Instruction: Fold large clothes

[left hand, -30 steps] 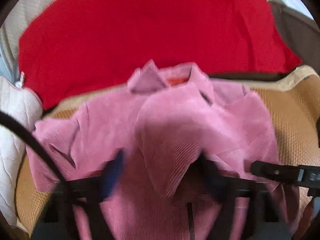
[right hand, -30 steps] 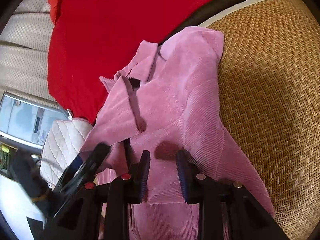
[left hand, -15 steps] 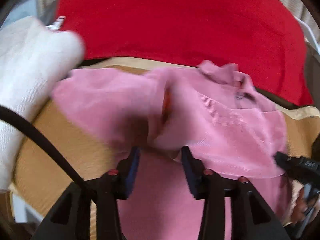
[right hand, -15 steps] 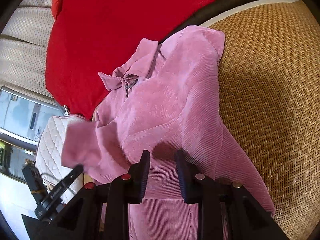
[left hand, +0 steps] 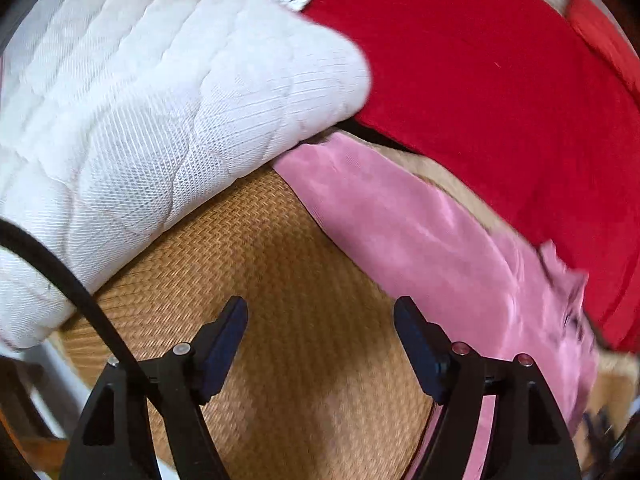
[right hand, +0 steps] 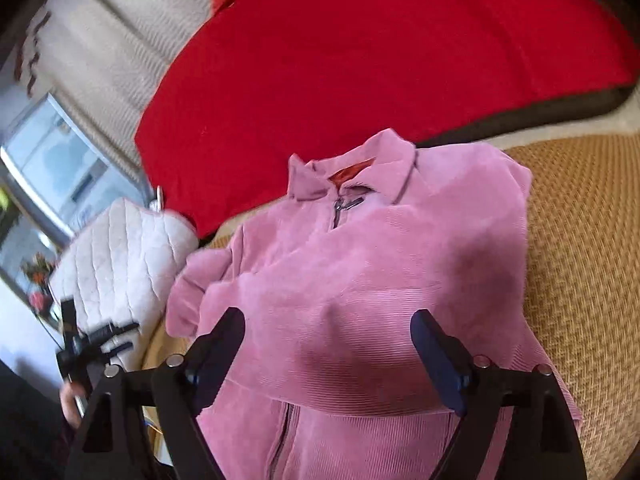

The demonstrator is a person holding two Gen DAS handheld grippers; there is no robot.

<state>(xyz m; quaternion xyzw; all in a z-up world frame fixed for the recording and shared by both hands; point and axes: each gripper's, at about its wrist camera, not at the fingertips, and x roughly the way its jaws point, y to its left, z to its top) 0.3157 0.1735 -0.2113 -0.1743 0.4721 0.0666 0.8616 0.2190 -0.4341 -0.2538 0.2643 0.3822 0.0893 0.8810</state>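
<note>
A pink corduroy jacket (right hand: 360,280) lies on the woven mat (right hand: 580,260), collar at the far end, zip up the front, one sleeve folded across its chest. My right gripper (right hand: 328,324) hovers over the jacket's lower chest. Its jaws are opening wide, and the fabric lies below them with no pad pressing on it. My left gripper (left hand: 320,320) hangs over the bare woven mat (left hand: 280,280) to the left of the jacket (left hand: 420,248). Its jaws are opening too, with nothing between them. In the right wrist view the left gripper (right hand: 96,340) shows small at the far left.
A white quilted pillow (left hand: 140,120) lies on the mat's left end, close to the left gripper. A large red blanket (right hand: 380,60) lies behind the jacket's collar. A window (right hand: 52,168) is at the far left. A black cable (left hand: 60,272) crosses the left wrist view.
The left gripper carried the sleeve leftwards, let it go and swung on over the bare mat by the pillow. The right gripper opened wide off the fabric it had pinched and rose a little.
</note>
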